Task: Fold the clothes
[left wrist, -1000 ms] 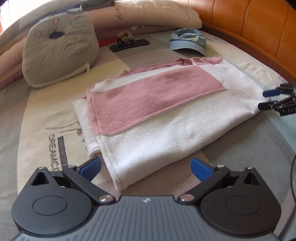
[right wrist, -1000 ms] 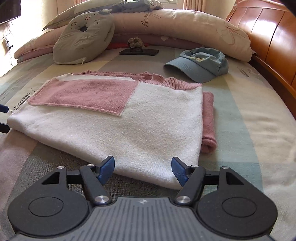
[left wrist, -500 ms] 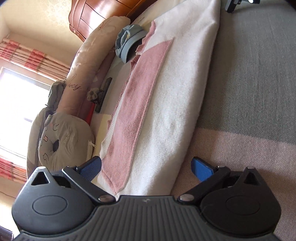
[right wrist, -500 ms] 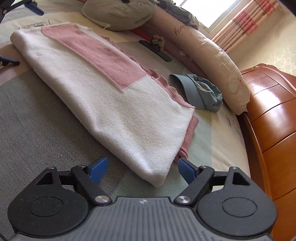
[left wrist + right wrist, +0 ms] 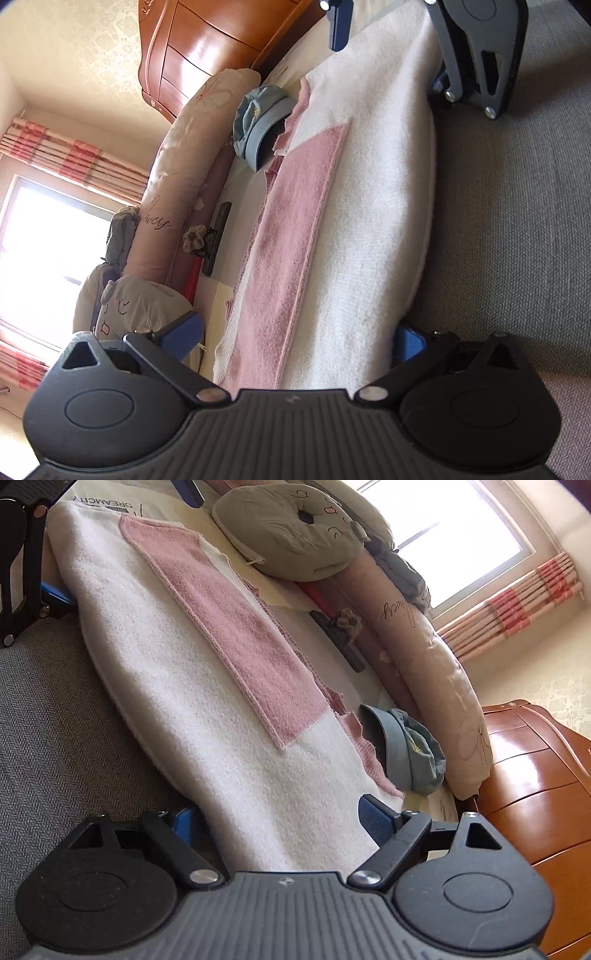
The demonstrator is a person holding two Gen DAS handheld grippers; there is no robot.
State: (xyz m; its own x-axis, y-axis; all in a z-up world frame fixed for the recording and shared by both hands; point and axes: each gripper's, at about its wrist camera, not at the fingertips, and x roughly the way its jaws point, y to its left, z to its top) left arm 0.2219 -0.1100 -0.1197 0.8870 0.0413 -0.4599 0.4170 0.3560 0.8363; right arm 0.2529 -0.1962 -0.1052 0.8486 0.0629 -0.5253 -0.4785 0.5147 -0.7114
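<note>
Both grippers have rolled onto their sides since a second ago and closed in on the folded sweater: the left gripper and the right gripper each stand wide, one blue pad under and one over an end of it, neither pressing. The sweater lies on the bedspread, near the blue cap. The sheet reads "DREAMCITY"; the long pillow's script is unclear.

- Daylight is pouring in through the window, which is blowing out to plain white in both views.
- Glare is streaking the glossy wooden headboard.
- Fisheye distortion is bending the bed's edges and darkening the corners.
- The white and pink garment is showing sharply; soft shadows are lying along its near edge.
</note>
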